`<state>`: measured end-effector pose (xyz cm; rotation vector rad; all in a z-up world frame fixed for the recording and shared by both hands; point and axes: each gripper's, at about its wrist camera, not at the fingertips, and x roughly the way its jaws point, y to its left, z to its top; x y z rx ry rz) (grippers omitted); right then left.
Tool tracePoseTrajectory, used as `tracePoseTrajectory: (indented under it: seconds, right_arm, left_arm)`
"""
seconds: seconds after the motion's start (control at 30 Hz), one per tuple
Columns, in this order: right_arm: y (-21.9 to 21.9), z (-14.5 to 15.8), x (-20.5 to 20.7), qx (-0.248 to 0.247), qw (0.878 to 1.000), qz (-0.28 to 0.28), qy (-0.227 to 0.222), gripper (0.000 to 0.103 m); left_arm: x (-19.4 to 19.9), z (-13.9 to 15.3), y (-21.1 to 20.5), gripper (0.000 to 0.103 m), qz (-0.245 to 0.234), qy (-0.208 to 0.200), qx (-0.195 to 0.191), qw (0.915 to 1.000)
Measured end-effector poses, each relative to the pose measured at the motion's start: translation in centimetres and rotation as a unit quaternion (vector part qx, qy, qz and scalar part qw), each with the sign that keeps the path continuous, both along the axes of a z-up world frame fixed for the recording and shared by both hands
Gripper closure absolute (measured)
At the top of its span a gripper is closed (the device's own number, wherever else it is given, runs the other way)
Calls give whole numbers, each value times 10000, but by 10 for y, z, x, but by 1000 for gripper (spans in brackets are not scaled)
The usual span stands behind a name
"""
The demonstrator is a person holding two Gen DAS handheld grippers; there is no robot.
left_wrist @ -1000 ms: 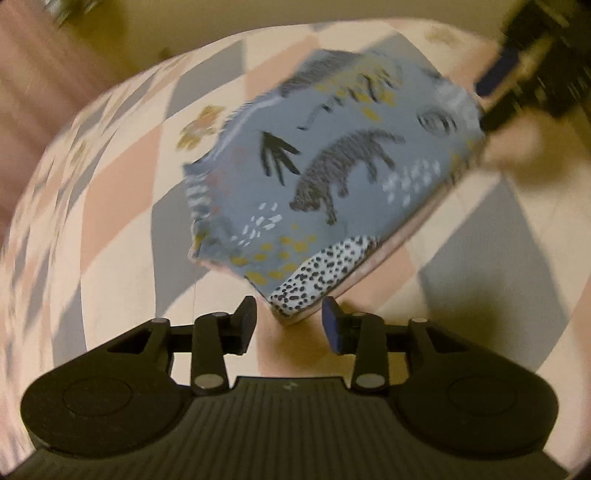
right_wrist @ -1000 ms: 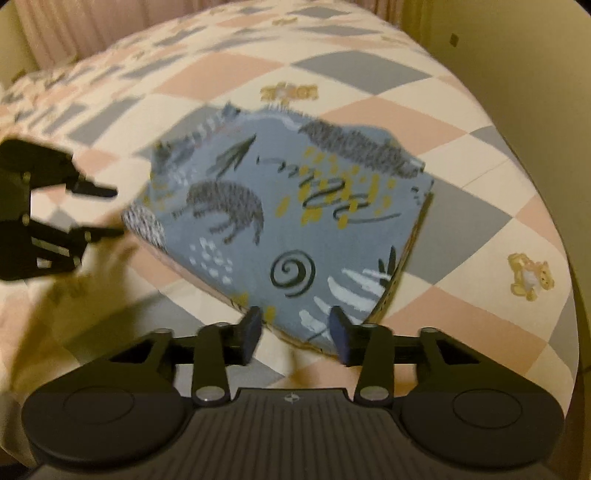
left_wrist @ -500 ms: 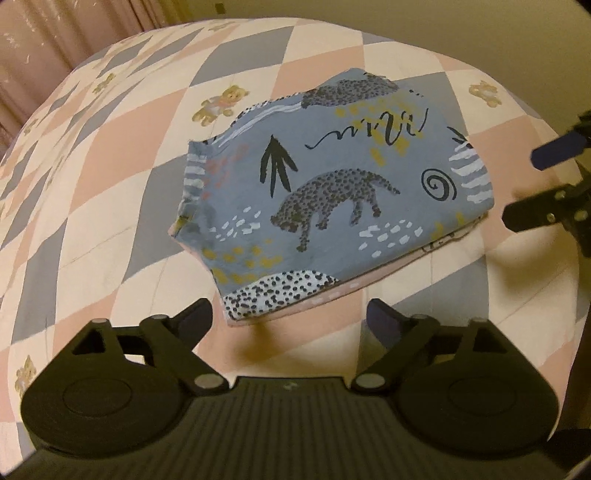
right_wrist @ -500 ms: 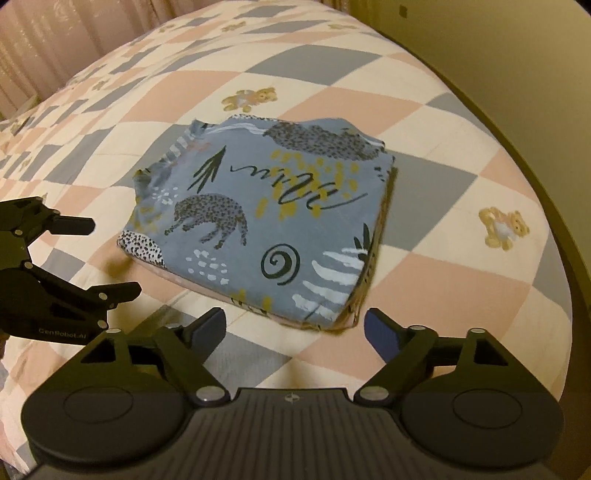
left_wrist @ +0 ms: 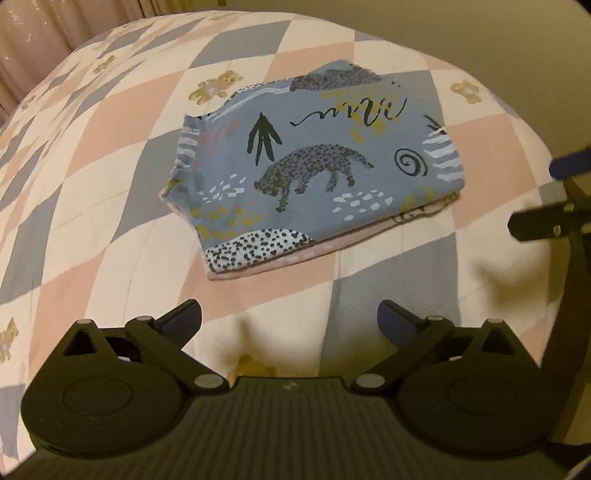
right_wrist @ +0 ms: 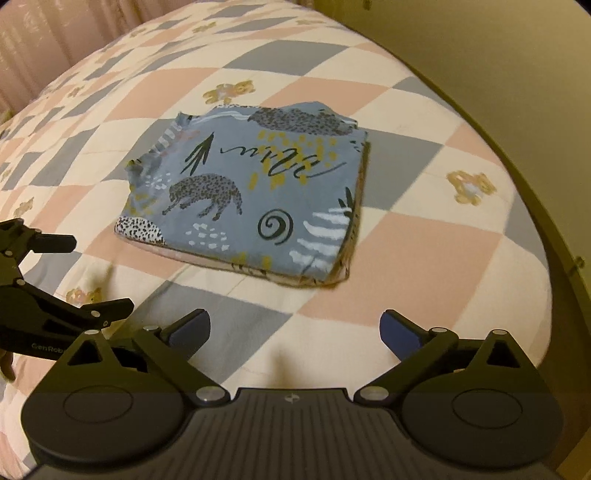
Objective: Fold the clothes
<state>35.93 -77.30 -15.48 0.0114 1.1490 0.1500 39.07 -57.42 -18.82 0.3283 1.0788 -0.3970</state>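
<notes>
My left tool (left_wrist: 290, 323) hangs over the bed (left_wrist: 110, 221) with its fingers spread wide and nothing between them. My right tool (right_wrist: 294, 326) is the same, fingers wide apart and empty, held above the quilt near the bed's near edge.

The cloth (left_wrist: 314, 166) lies folded flat on the bed, a blue-grey rectangle printed with a spotted leopard, a black arrow-like tree, a spiral, white leaf strokes and a line of scrawled script. A pale pink layer shows along its near edge, under the blue. One side of the bundle is a clean fold; the opposite side is ragged, with loose edges bunched up. In the right view the cloth (right_wrist: 247, 192) sits toward the bed's right side, not far from the edge that runs beside the olive wall (right_wrist: 498, 55).

Neither tool touches the cloth; both are held back from its near edge. My left tool shows at the left border of the right view, and my right tool at the right border of the left view, both spread.

The quilt is a check of pink, grey and cream diamonds with small teddy bears. A pink curtain (right_wrist: 44, 33) hangs beyond the bed's far side.
</notes>
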Motion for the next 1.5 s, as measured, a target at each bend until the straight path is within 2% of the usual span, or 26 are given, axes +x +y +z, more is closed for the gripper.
tracePoseTrajectory:
  seconds: [0.23, 0.47, 0.6, 0.77, 0.87, 1.3, 1.5]
  right_arm:
    - [16, 28, -37, -19, 9996, -182, -200, 2]
    - [29, 54, -76, 52, 9992, -282, -294, 2]
    - [34, 71, -92, 113, 9986, -360, -377, 2]
    - [37, 95, -105, 168, 9971, -488, -563, 2]
    - [40, 108, -111, 158, 9962, -531, -677, 2]
    - [59, 152, -155, 157, 9921, -864, -898, 2]
    - [70, 166, -178, 98, 9912, -881, -987, 2]
  left_arm:
    - [-23, 29, 15, 1, 198, 177, -285, 9992]
    - [-56, 62, 20, 1, 315, 13, -278, 9991]
    - [-73, 84, 30, 1, 543, -78, -529, 9971]
    - [-90, 111, 46, 1, 897, -380, -760, 9923]
    - [-100, 125, 52, 1, 884, -579, -752, 9916]
    - [-141, 170, 70, 1, 845, -810, -1160, 9863]
    - [-164, 188, 79, 1, 816, -932, -1164, 9854]
